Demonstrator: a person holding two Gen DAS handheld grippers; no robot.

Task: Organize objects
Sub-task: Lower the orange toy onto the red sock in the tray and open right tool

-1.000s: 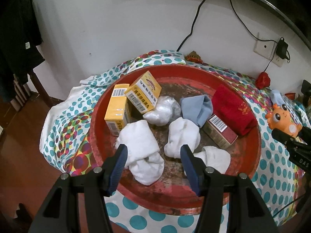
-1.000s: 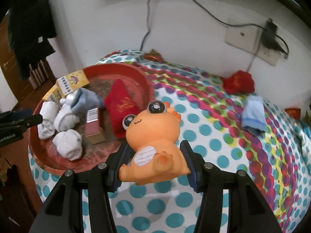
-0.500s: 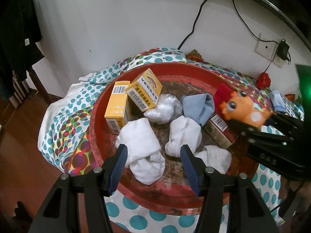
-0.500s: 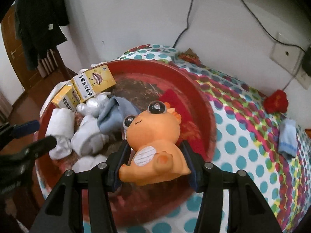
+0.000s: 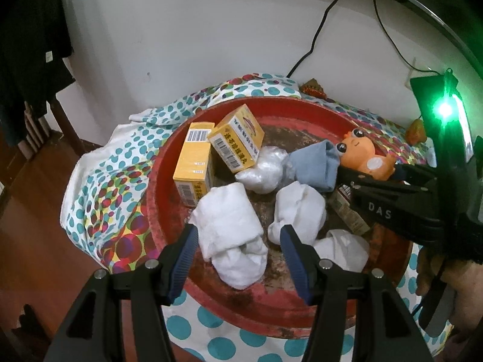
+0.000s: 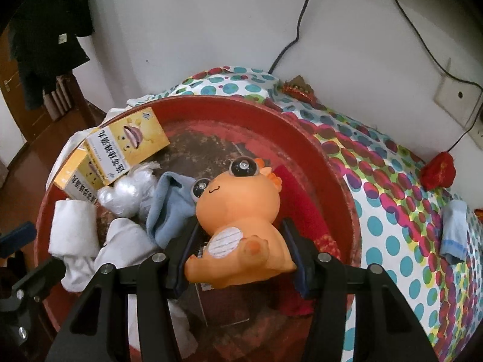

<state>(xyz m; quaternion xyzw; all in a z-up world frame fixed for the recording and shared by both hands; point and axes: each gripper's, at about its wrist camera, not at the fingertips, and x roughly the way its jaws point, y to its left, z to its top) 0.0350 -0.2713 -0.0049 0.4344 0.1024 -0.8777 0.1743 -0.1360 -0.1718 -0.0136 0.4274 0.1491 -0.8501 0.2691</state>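
Note:
A round red tray holds two yellow boxes, three rolled white socks, a grey-blue sock, a crumpled clear bag and a red cloth. My right gripper is shut on an orange toy animal. It holds the toy above the tray's right half, over the red cloth and a dark red box. My left gripper hangs open over the near white sock with nothing between its fingers.
The tray sits on a dotted tablecloth against a white wall. On the cloth to the right lie a light blue sock and a red pouch. A wall socket with cables is behind. Wooden floor lies to the left.
My right gripper has carried the orange toy leftward from over the tablecloth to over the tray. The left gripper has stayed where it was, still open.

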